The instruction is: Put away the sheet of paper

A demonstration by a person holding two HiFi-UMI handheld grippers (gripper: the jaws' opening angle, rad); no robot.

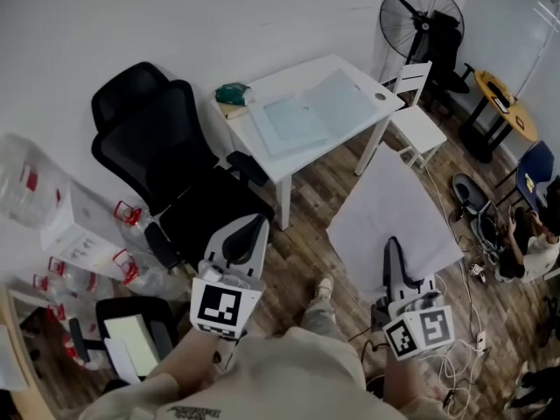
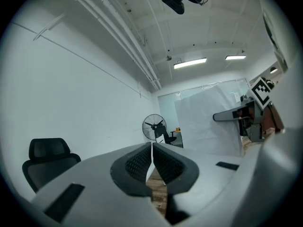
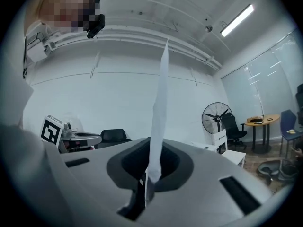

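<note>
A large white sheet of paper (image 1: 394, 208) hangs in the air above the wooden floor, with my right gripper (image 1: 391, 250) shut on its near edge. In the right gripper view the sheet (image 3: 161, 108) stands edge-on and rises straight up from between the closed pads of the right gripper (image 3: 152, 150). The left gripper view shows the sheet (image 2: 208, 119) broadside at the right. My left gripper (image 1: 254, 227) is held at the lower left, over the black chair, apart from the paper. Its jaws (image 2: 151, 148) are shut with nothing between them.
A white table (image 1: 289, 81) with a translucent folder (image 1: 311, 112) and a green object (image 1: 233, 93) stands ahead. A black office chair (image 1: 166, 156) is left of it, a white chair (image 1: 416, 116) and a fan (image 1: 420, 16) to its right. A person (image 1: 534, 243) sits at far right among floor cables.
</note>
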